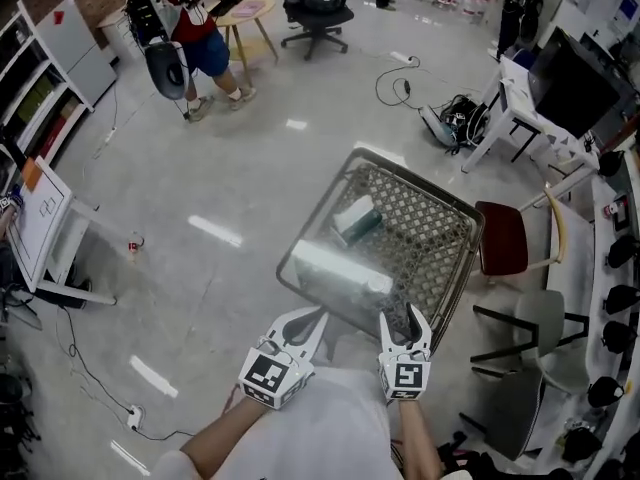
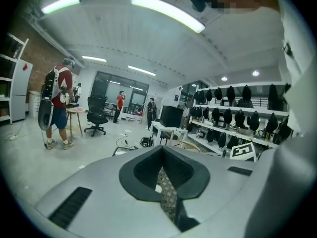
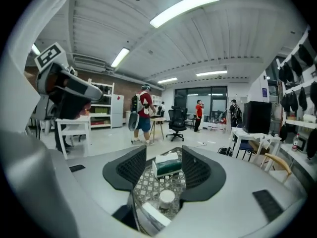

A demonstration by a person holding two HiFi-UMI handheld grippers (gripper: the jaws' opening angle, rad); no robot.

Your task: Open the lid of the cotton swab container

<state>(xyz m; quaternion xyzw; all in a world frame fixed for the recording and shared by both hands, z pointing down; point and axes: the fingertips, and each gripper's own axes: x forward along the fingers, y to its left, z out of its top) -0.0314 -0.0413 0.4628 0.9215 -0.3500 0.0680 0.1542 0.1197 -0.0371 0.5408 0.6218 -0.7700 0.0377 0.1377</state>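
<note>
The cotton swab container [image 3: 167, 198], a small clear tub with a round white lid, stands near the close edge of the patterned glass table [image 1: 418, 180]. In the right gripper view it sits just below and ahead of the gap between my jaws. My right gripper [image 1: 403, 320] [image 3: 163, 157] is open with nothing between its pads, at the table's near edge. A green tissue box [image 1: 357, 219] [image 3: 167, 164] rests farther back on the table. To the left, off the table's corner, my left gripper [image 1: 305, 320] [image 2: 161, 165] is shut and empty.
A red chair [image 1: 503, 238] and a grey chair [image 1: 535, 328] stand right of the table. A white desk with a monitor [image 1: 560, 88] is at the back right. A person [image 1: 190, 18], an office chair [image 1: 315, 8] and a whiteboard [image 1: 40, 218] are farther off.
</note>
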